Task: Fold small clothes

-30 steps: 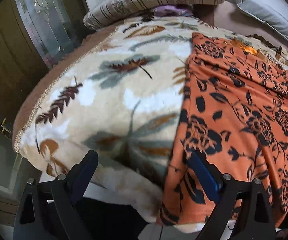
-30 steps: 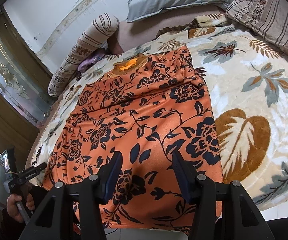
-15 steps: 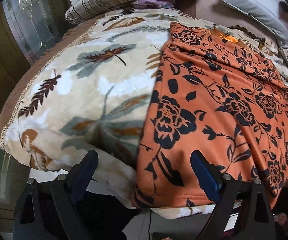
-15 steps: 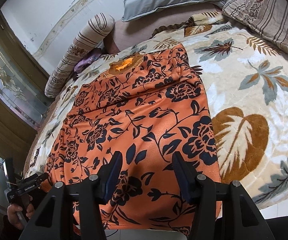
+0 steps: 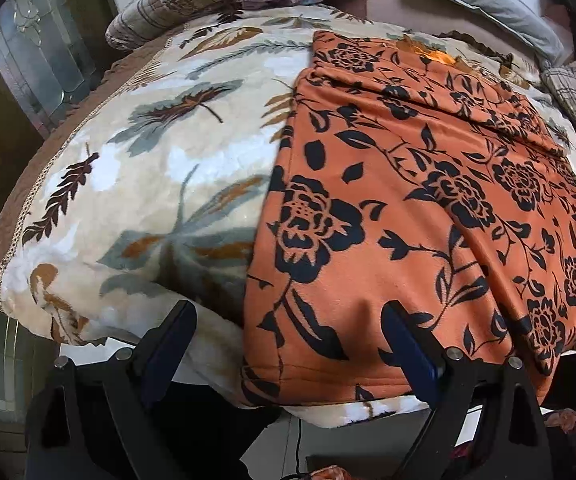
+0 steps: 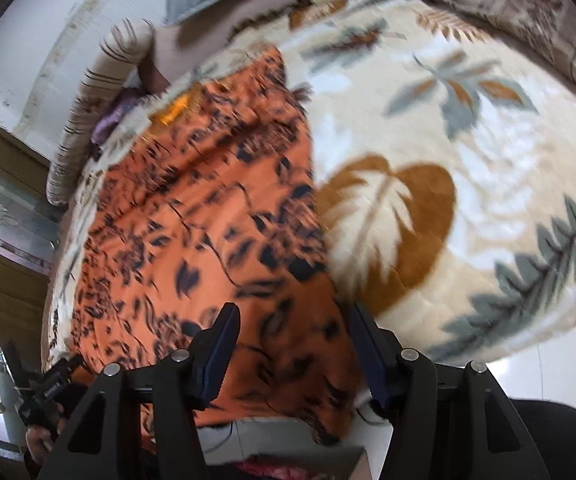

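while the orange floral garment (image 5: pixel 387 208) lies spread flat on the leaf-print blanket (image 5: pixel 148 168), no fold is made yet. my left gripper (image 5: pixel 288 344) is released at its near hem corner; my right gripper (image 6: pixel 293 344), jaws just widening, straddles the opposite hem corner ungripped.

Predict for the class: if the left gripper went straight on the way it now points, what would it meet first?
Probably the near hem of the orange floral garment on the leaf-print blanket; the left gripper is open above it. Depth is unclear.
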Demonstrator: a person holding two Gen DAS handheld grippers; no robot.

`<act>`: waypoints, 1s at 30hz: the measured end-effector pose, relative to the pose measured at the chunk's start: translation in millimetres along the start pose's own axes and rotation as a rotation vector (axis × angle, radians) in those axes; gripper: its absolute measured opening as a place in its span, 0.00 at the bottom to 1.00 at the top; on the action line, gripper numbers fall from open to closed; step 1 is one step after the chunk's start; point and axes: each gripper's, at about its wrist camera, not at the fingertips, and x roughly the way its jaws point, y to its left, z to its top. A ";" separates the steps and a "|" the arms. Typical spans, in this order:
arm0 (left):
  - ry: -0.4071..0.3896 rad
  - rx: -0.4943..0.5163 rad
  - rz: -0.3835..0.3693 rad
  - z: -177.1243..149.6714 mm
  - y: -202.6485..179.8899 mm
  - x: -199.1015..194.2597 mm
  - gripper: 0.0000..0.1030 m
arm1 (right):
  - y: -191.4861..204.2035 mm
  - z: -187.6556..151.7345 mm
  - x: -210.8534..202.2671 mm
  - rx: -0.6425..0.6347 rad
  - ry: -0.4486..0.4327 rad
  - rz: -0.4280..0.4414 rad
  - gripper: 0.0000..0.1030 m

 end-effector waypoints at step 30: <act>-0.029 0.034 0.030 3.5 -6.0 -3.8 0.91 | 10.4 -33.2 30.7 -0.087 0.159 -0.079 0.61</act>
